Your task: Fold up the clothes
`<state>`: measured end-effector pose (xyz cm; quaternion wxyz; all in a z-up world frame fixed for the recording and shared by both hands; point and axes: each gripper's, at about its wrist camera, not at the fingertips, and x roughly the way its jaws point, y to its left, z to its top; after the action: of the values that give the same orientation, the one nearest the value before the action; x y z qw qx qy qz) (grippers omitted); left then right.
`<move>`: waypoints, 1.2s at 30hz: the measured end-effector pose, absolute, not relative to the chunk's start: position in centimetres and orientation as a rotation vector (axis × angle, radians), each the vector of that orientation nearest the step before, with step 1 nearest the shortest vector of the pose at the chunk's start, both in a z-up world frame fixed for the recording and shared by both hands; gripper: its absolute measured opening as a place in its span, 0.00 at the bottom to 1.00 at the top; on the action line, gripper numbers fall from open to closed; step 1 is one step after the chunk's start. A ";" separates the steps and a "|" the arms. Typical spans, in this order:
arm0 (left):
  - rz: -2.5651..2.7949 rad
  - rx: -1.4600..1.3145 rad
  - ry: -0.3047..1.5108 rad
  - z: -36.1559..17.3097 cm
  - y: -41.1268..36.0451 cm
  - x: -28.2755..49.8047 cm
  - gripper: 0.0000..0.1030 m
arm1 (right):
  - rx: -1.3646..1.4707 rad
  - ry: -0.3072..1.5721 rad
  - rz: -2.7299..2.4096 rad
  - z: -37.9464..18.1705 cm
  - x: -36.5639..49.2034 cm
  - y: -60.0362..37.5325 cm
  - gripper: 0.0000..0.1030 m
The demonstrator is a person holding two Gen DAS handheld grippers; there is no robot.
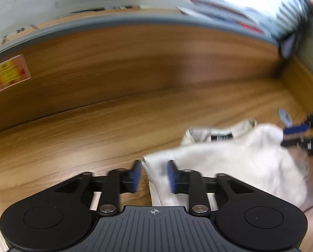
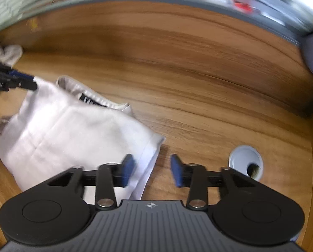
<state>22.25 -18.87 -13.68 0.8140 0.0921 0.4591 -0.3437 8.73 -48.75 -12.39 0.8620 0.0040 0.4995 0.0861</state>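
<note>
A white garment (image 1: 230,157) (image 2: 72,130) lies folded on the wooden desk, its collar with a black label (image 2: 93,100) towards the back. My left gripper (image 1: 154,176) stands open, with the garment's near left corner between its blue pads, which do not press on it. My right gripper (image 2: 152,171) is open too, over the garment's near right edge. That edge runs beside the left pad (image 2: 128,169), and bare wood shows in front of the right pad. Each gripper also shows at the side of the other's view, at the garment's far corner.
The wooden desk (image 2: 198,88) ends in a wooden back panel (image 1: 135,58) bearing a yellow and red sticker (image 1: 9,73). A grey cable grommet (image 2: 245,160) sits right of my right gripper. Another pale cloth (image 2: 7,52) lies at the far left.
</note>
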 end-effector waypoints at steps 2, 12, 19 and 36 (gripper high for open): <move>-0.730 0.146 0.984 -13.3 -17.9 22.0 0.53 | 0.069 1.039 0.163 -12.1 7.6 -49.5 0.62; -0.682 0.009 1.104 -14.2 -15.0 19.6 0.66 | 0.293 1.051 0.131 -13.3 3.4 -49.9 0.79; -0.713 0.062 1.082 -15.1 -15.7 20.3 0.66 | 0.283 1.046 0.129 -14.3 4.5 -49.6 0.82; -0.807 0.129 1.038 -16.9 -19.9 22.7 0.43 | 0.256 1.021 0.203 -16.4 10.3 -48.1 0.25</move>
<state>22.69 -19.94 -16.89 0.7897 0.0600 0.4820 -0.3748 10.29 -48.12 -16.39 0.8597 0.1219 0.4865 0.0965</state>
